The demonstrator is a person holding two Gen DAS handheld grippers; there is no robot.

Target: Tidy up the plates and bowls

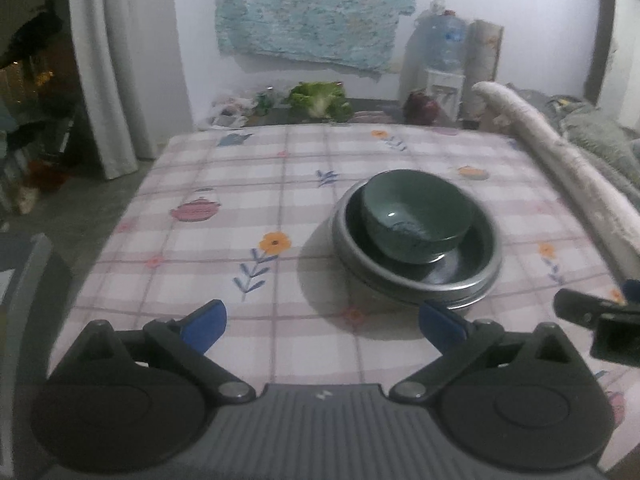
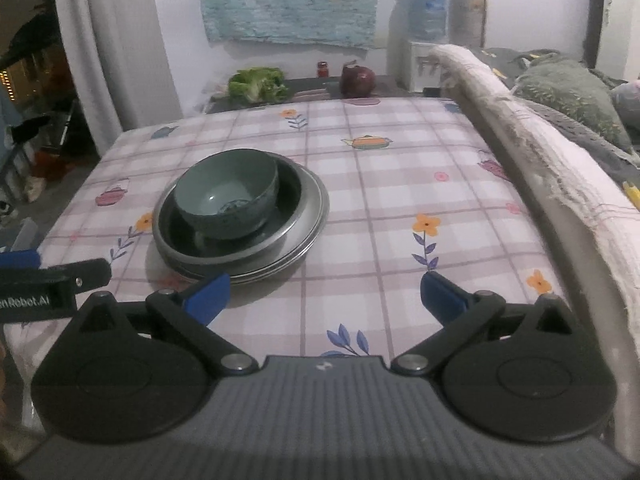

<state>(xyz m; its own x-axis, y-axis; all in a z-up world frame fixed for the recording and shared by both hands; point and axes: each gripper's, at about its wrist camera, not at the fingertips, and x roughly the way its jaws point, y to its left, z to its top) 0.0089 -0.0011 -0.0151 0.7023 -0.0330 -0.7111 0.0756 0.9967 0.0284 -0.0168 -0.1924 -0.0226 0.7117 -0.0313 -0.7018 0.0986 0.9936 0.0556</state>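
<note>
Looking along both tools, we see the bowl [image 1: 416, 216] nested in stacked plates [image 1: 472, 284] mid-table, ahead-right of our left gripper [image 1: 322, 320] and ahead-left of our right gripper [image 2: 324, 296] (both spread wide, holding nothing); the right one's finger seems nearer.

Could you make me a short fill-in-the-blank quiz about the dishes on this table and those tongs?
1. The green bowl sits on top of a stack of ____.
2. Both sets of tongs, left and right, are ____ and hold nothing.
3. The tablecloth has a checked pattern with orange ____.
4. Past the table's far edge lie leafy greens and a red ____.

Missing words: plates; open; flowers; onion
</note>
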